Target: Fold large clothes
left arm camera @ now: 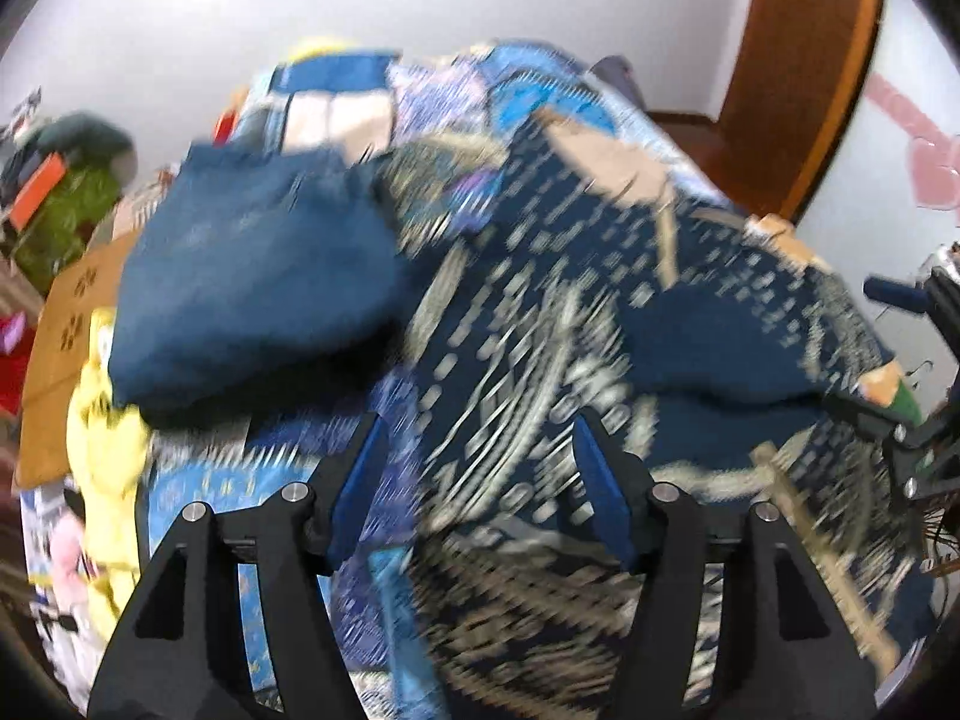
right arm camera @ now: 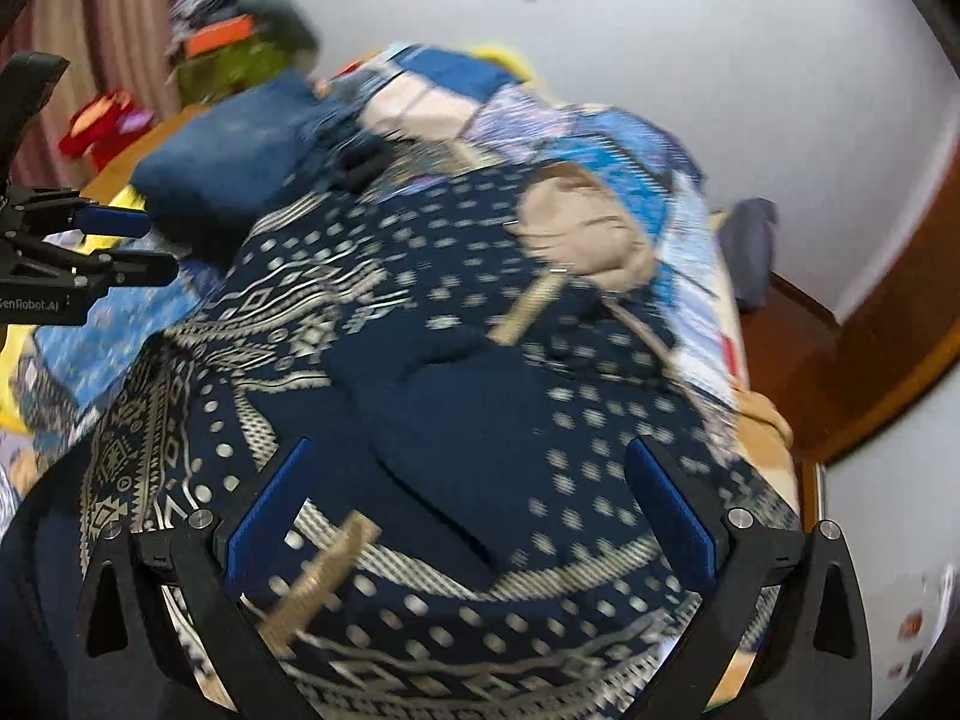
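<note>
A large navy garment with a cream tribal print (left arm camera: 540,324) lies spread and rumpled on the bed; it also fills the right wrist view (right arm camera: 456,372). Tan ties (right arm camera: 324,576) trail across it. My left gripper (left arm camera: 480,450) is open and empty just above the garment's near edge. It also shows at the left edge of the right wrist view (right arm camera: 150,246). My right gripper (right arm camera: 468,480) is open and empty over the garment's near part. Its fingers (left arm camera: 894,294) show at the right edge of the left wrist view. Both views are blurred by motion.
A folded plain blue cloth (left arm camera: 252,276) lies on the bed's left side, also seen in the right wrist view (right arm camera: 222,162). A blue patterned bedsheet (left arm camera: 528,96) lies underneath. Yellow cloth (left arm camera: 102,438), a cardboard box (left arm camera: 66,324), clutter (left arm camera: 66,192) and a wooden door frame (left arm camera: 804,78) surround the bed.
</note>
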